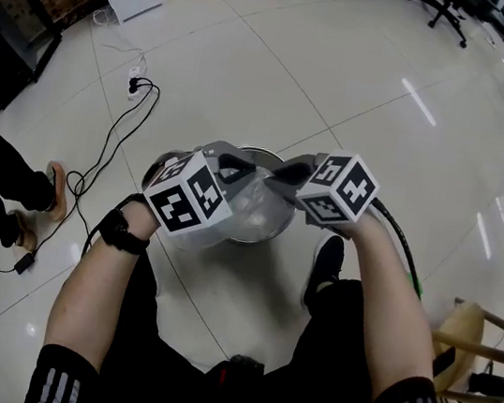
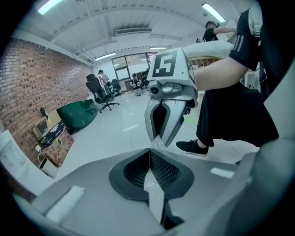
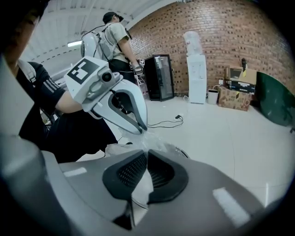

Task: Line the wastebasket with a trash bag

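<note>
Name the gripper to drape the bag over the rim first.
Right, narrowly: both pinch the trash bag over the wastebasket, but the right gripper leaves its rim side uncovered; the left gripper hides its own.

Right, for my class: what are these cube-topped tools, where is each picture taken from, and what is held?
A person holds a two-jaw pinching tool in each hand; the patterned cubes are part of them. One picture comes from a camera on the person's head, looking down. The other two come from cameras riding on the left gripper and the right gripper, each looking along its own jaws. A metal wastebasket stands on the tiled floor. Both grippers are shut on the clear trash bag over it.
</note>
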`<state>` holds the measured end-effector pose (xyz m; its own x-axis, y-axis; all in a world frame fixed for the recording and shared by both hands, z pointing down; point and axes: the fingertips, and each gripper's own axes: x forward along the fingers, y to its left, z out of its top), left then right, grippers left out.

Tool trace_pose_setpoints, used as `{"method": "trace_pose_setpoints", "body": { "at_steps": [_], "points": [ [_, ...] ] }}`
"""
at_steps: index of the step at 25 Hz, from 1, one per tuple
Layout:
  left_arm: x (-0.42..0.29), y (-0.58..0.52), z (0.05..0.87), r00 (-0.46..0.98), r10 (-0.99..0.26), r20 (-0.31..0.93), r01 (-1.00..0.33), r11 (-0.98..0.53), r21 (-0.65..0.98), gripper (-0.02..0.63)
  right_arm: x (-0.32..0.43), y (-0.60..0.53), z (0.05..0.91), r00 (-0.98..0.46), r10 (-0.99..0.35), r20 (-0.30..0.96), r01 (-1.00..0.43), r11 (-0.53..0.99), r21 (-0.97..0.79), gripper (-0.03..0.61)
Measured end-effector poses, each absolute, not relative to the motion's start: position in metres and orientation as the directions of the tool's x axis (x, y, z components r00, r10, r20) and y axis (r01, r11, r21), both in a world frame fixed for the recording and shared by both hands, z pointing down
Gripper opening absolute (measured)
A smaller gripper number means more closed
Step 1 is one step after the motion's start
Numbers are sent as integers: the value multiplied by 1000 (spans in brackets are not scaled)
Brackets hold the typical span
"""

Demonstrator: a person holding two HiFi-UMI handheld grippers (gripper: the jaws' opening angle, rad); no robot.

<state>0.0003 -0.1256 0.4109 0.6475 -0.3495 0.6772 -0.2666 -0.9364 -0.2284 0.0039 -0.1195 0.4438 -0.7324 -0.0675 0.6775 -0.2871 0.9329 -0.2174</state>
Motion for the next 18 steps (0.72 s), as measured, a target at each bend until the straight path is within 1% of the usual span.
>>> {"method": "trace_pose_setpoints", "body": {
  "at_steps": [1,5,7,12,13,18],
  "points": [
    [-1,-126,410,647,-354,676,-270,-935,-231,6,6,-121,445,-730,-74,679,-295,931,-215,9],
    [-14,-132,403,646,-390,657,-306,-920,-245,116,18,-132,443,-720,-124,683,-346,917,-198,8],
    [-26,-137,395,649,-409,641,-332,-911,-246,130,25,-139,440,-718,-156,678,-378,906,-192,8],
    [-60,-140,379,645,-441,625,-396,-891,-220,132,46,-148,434,-703,-191,685,-422,888,-185,8],
    [-66,-138,381,638,-436,635,-397,-893,-214,134,52,-148,435,-697,-194,690,-429,884,-184,8],
    [-96,-126,412,566,-385,729,-383,-906,-182,197,77,-144,445,-665,-168,728,-450,868,-210,8]
  ]
}}
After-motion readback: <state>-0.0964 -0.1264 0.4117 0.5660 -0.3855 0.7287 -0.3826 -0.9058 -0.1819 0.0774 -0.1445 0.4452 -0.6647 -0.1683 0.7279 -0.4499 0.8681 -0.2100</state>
